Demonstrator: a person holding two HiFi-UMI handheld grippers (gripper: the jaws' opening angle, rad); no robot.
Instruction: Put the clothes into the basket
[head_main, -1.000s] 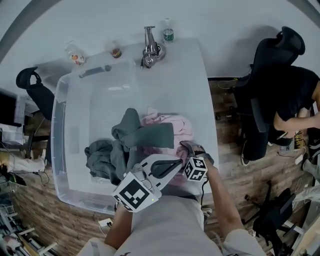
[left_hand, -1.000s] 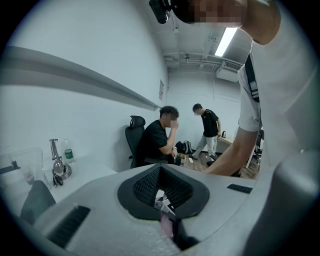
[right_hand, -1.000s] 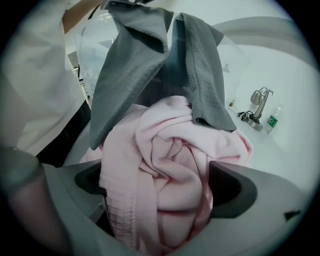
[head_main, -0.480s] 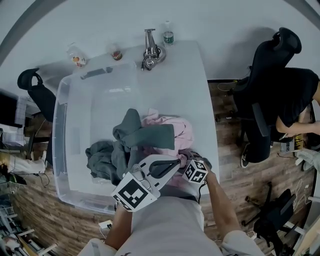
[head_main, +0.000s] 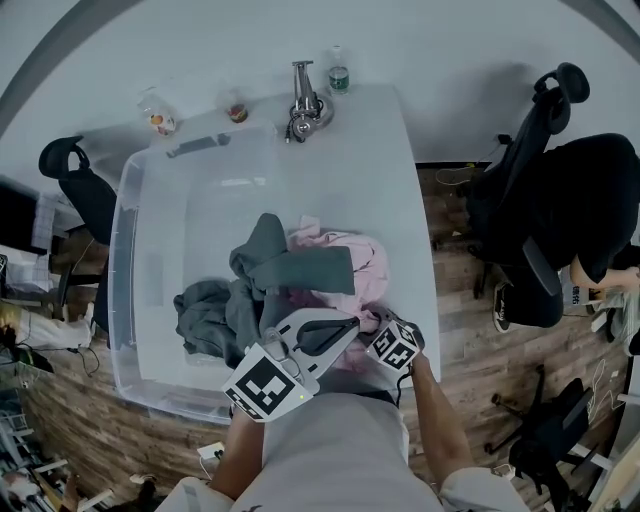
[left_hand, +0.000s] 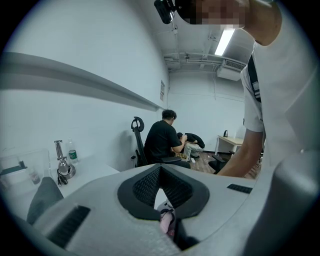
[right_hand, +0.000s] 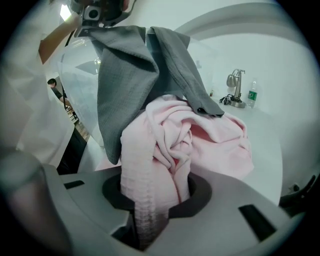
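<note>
A clear plastic basket (head_main: 120, 300) stands on the white table (head_main: 400, 170). Grey clothes (head_main: 300, 270) hang over its right wall, partly inside. A pink cloth (head_main: 355, 262) lies bunched on the table just right of them. My right gripper (head_main: 374, 320) has just been closing and is shut on a fold of the pink cloth (right_hand: 165, 145), which fills the gap between its pads, with the grey clothes (right_hand: 130, 65) draped above. My left gripper (head_main: 348, 326) hovers beside it over the basket's near right corner. Its tips (left_hand: 160, 167) meet, and a scrap of pink shows in the slit lower down.
A metal tap-like stand (head_main: 303, 100), a bottle (head_main: 338, 68) and two small cups (head_main: 155, 112) sit at the table's far end. A person in black (head_main: 590, 190) sits on an office chair to the right. Another chair (head_main: 70, 170) stands left.
My right gripper has rolled and edged slightly toward me at the pink cloth. The left gripper has stayed put. The seated person at the right has shifted with the chair.
</note>
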